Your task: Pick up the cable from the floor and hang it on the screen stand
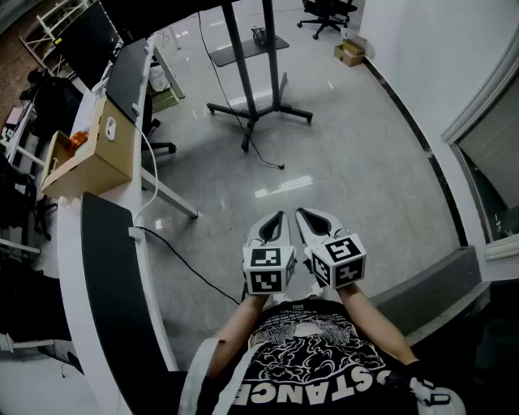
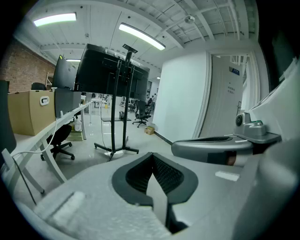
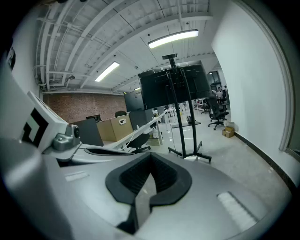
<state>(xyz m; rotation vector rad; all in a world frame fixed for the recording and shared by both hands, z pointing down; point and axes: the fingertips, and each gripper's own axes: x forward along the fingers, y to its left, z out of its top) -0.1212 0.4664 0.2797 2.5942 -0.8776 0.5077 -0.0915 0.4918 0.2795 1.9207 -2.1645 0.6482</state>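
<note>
Cable well ahead of left gripper

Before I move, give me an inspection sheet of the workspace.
Surface: grey glossy floor, bare ahead.
Job's things: cable lies on the floor by the screen stand base; not hung.
Clutter: cardboard box on the desk; small box by the wall.
Grippers: left gripper shut, empty; right gripper shut, empty; side by side.
Cables: black lead drops from desk to floor, left.
Surroundings: desk left, white wall right, office chair beyond.
</note>
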